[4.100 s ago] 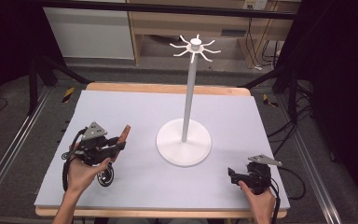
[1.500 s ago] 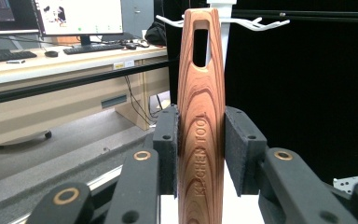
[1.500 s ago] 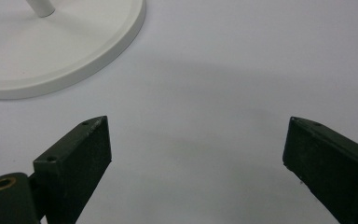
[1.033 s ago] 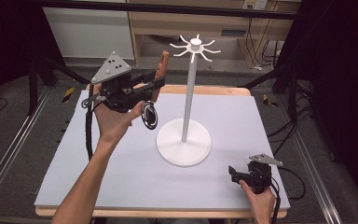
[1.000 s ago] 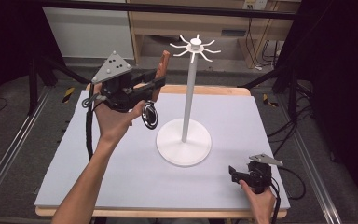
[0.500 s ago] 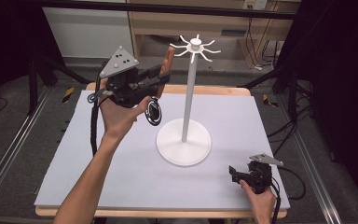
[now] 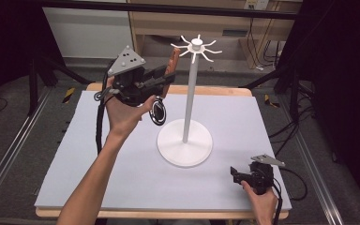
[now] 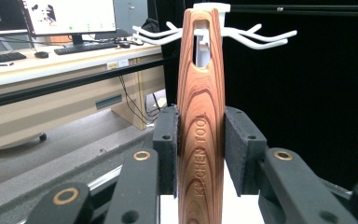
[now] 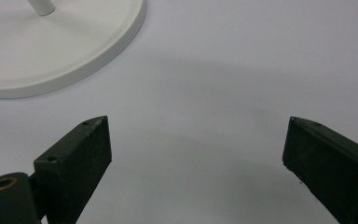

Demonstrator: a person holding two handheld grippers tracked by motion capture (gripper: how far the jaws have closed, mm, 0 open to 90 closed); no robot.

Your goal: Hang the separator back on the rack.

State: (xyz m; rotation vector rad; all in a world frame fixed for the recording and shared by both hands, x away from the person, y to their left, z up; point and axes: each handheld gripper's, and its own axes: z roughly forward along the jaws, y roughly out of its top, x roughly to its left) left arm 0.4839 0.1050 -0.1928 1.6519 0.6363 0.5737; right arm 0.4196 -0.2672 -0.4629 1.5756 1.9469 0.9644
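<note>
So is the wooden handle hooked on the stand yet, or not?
Not yet. The left gripper grips the wooden handle, and its hanging slot sits in front of the stand's prongs with none through it.

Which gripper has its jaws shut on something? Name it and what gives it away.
The left gripper, raised beside the white hook stand: its pads clamp the wooden handle. The right gripper sits low over the table, jaws apart.

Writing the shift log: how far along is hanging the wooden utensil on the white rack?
Done: the left gripper has the wooden utensil clamped and raised to the rack's hooks. In hand: its hanging slot is lined up with a hook, not yet on one. Left: slip it on, release. The right gripper rests open on the table.
</note>
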